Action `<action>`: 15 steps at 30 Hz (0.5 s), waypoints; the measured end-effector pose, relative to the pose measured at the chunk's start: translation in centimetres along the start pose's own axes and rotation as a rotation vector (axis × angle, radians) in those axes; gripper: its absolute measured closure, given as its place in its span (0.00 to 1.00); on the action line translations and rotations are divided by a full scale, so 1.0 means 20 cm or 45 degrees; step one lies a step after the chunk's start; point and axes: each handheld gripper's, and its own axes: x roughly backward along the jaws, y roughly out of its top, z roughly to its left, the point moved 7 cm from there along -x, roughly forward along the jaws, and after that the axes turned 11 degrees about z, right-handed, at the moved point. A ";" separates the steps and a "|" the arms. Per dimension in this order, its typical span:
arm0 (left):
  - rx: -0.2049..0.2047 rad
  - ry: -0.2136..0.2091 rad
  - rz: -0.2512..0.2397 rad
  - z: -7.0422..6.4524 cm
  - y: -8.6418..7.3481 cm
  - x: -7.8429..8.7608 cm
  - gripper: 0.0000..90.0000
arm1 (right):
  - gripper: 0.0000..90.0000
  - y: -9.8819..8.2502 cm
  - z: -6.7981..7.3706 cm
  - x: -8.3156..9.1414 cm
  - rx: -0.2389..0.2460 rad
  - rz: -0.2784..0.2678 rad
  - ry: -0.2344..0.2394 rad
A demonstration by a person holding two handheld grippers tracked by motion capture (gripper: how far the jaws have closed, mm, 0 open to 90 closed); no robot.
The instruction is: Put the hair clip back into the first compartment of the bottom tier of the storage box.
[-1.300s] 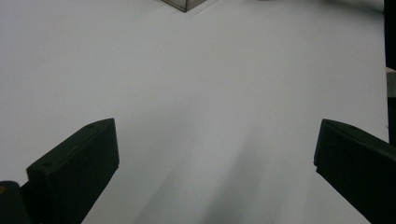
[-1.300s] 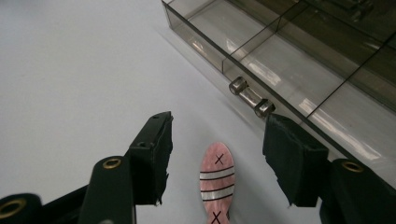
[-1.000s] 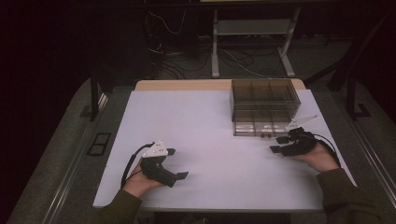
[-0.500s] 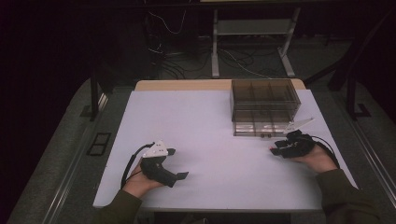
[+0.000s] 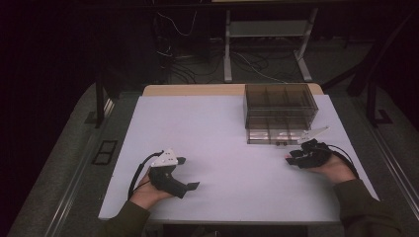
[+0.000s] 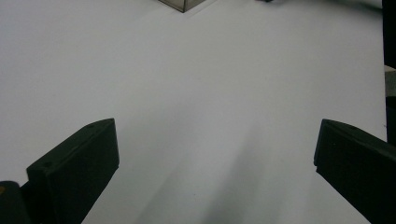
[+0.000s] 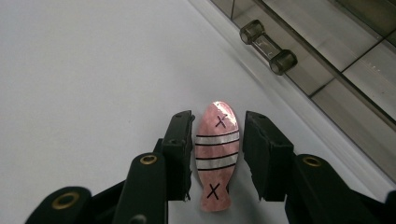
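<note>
Right gripper (image 7: 217,154) fingers are straddling the pink fish-shaped metal lure with black stripes (image 7: 216,156) lying on the white bench (image 5: 217,138), not yet clamping; left gripper (image 6: 215,168) is gaping empty. Thin lure risks skidding out sideways

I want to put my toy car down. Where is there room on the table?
The white table is bare across the middle, between the left tongs and the right tongs, and along its far left. It is crowded at the right: the clear drawer box and a pink fish between the right tongs.
</note>
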 end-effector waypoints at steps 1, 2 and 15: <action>0.000 -0.001 0.000 0.00 0.00 0.00 0.00 | 0.68 0.00 0.00 0.00 0.000 0.000 -0.001; 0.000 -0.001 0.000 0.00 0.00 0.00 0.00 | 0.69 0.00 0.00 0.00 0.001 0.000 -0.001; -0.002 -0.005 0.003 0.00 0.00 0.00 0.00 | 0.73 0.00 -0.01 0.00 -0.001 -0.002 0.004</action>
